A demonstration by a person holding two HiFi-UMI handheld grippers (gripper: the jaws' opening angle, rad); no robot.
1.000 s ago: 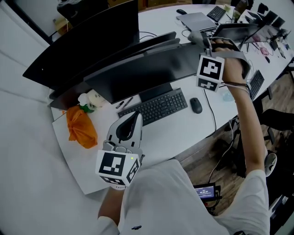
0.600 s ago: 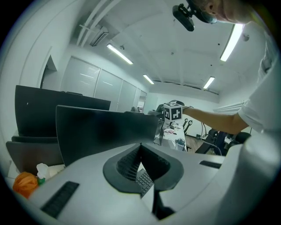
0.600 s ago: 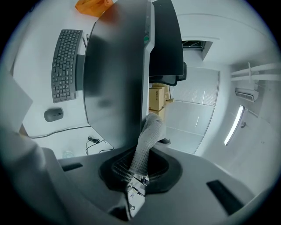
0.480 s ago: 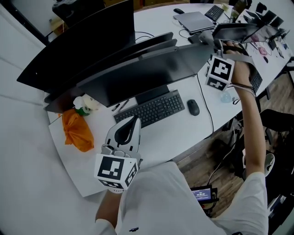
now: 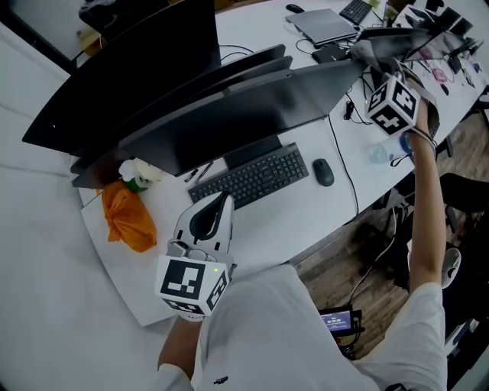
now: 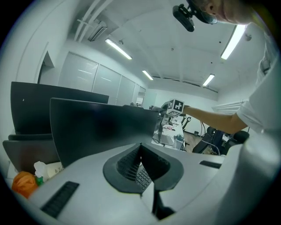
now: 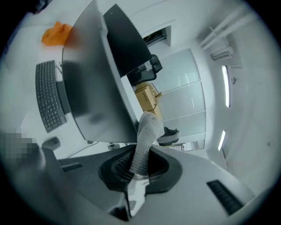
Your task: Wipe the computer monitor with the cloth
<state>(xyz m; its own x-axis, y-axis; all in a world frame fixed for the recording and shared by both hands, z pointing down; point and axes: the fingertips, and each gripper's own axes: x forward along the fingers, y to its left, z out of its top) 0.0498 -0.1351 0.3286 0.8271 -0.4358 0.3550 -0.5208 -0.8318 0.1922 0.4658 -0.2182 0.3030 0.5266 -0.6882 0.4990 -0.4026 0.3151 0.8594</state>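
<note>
The wide dark monitor stands across the white desk. My right gripper is shut on a grey mesh cloth at the screen's upper right corner. In the right gripper view the cloth rises from the shut right gripper and lies against the edge of the monitor. My left gripper is held low over the desk in front of the keyboard. It is shut on nothing, as the left gripper shows in its own view, facing the monitor.
A black keyboard and mouse lie under the monitor. An orange bag and a white bundle sit at the left. A second monitor stands behind. A laptop and cables fill the far right.
My right gripper has carried the cloth rightward along the monitor's top edge to its right corner. The left gripper has stayed where it was.
</note>
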